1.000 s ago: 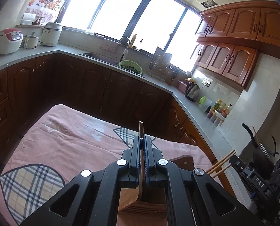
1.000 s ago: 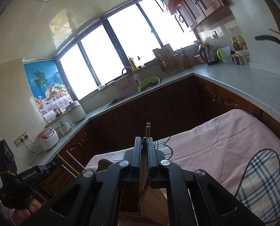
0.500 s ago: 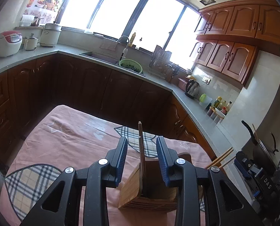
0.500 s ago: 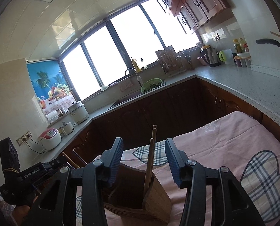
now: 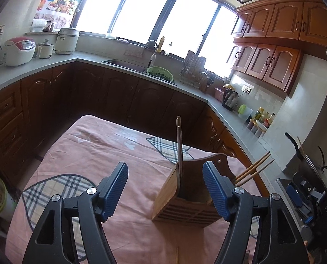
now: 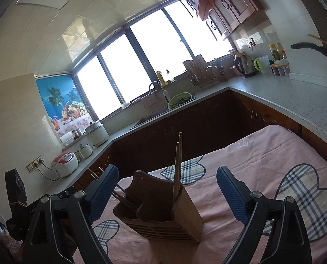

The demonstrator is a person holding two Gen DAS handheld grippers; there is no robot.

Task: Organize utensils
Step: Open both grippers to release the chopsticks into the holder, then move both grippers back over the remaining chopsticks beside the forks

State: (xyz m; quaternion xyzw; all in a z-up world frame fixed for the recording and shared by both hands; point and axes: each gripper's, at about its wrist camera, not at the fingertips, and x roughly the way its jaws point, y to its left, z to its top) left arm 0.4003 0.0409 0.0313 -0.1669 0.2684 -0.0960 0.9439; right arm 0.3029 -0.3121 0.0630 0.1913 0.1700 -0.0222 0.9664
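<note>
Two pairs of chopsticks already stood in the wooden holder [image 5: 185, 195]: one pair [image 5: 179, 140] just ahead of the left hand-held gripper [image 5: 165, 189], the other pair [image 6: 177, 165] ahead of the right hand-held gripper [image 6: 167, 192]. Both grippers' jaws were opening, gripping nothing. No loose utensils showed on the tabletop [image 5: 101, 154]; the task looked nearly done.

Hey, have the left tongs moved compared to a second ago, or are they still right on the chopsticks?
Yes. The left tongs have backed away from the wooden holder on the pink cloth, jaws opening and off the upright chopsticks.
</note>
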